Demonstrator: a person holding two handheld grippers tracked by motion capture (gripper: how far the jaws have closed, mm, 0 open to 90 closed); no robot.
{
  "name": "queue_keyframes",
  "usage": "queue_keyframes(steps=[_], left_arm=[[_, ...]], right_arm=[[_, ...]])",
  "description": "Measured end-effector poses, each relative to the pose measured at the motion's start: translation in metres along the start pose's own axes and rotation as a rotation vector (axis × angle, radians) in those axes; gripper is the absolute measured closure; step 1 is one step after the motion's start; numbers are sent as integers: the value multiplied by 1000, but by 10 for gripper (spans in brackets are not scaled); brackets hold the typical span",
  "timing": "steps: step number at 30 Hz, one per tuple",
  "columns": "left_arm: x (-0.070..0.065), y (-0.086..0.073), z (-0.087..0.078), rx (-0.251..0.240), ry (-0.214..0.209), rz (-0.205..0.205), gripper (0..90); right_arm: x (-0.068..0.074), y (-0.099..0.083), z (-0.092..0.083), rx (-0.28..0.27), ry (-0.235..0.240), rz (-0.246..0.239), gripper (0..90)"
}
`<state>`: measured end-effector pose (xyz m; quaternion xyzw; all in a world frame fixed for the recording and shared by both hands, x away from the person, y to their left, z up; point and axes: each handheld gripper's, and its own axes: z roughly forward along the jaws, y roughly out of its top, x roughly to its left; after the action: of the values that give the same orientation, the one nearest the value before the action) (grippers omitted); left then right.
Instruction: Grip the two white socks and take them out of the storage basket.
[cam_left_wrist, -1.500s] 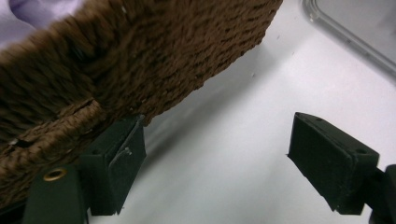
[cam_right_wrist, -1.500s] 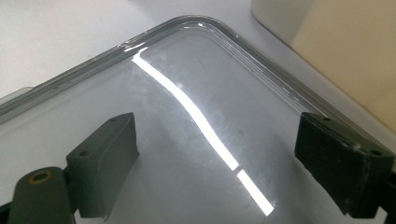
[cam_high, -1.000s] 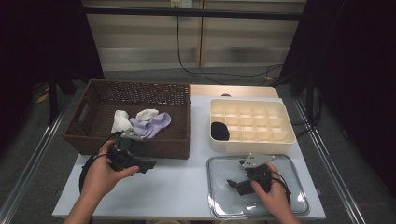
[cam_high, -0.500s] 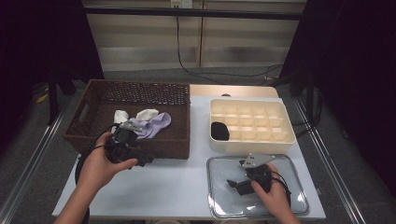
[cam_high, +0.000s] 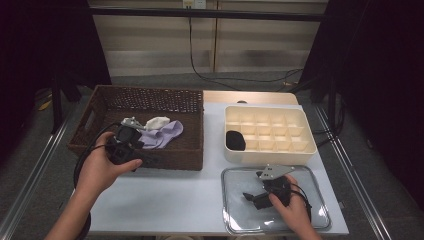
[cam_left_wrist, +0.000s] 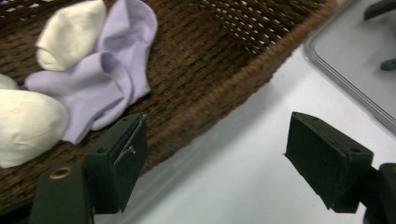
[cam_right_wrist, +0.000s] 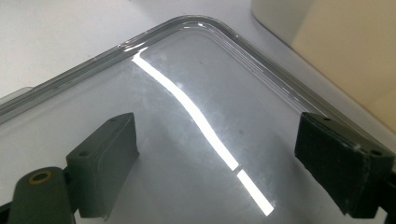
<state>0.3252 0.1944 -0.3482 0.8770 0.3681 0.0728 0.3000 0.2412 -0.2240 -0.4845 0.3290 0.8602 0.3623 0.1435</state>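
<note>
Left gripper at lower left of high view, over front rim of wicker basket, jaws spread, empty. Lilac sock upper left in left gripper view, inside basket, beside cream socks. Right gripper lower right over clear lid, jaws spread.

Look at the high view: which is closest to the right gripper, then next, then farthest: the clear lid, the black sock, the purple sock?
1. clear lid, right under the right gripper.
2. black sock, in the cream organizer's near-left compartment.
3. purple sock, in the wicker basket, far left.
</note>
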Motion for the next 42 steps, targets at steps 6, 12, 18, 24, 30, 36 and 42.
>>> queue_keyframes(steps=[6, 12, 18, 24, 30, 36, 42], left_arm=[[12, 8, 4, -13, 20, -32, 206], [29, 17, 10, -35, 46, -73, 207], [46, 19, 21, -36, 63, -107, 207], [57, 22, 31, -32, 80, -133, 209], [68, 22, 38, -38, 82, -170, 212], [76, 26, 42, -45, 107, -189, 215], [82, 28, 50, -27, 124, -210, 216]], right_arm=[[0, 0, 0, 0, 0, 1, 126], [0, 0, 0, 0, 0, 0, 125], [0, 0, 0, 0, 0, 0, 126], [0, 0, 0, 0, 0, 0, 125], [0, 0, 0, 0, 0, 0, 125], [0, 0, 0, 0, 0, 0, 125], [0, 0, 0, 0, 0, 0, 125]])
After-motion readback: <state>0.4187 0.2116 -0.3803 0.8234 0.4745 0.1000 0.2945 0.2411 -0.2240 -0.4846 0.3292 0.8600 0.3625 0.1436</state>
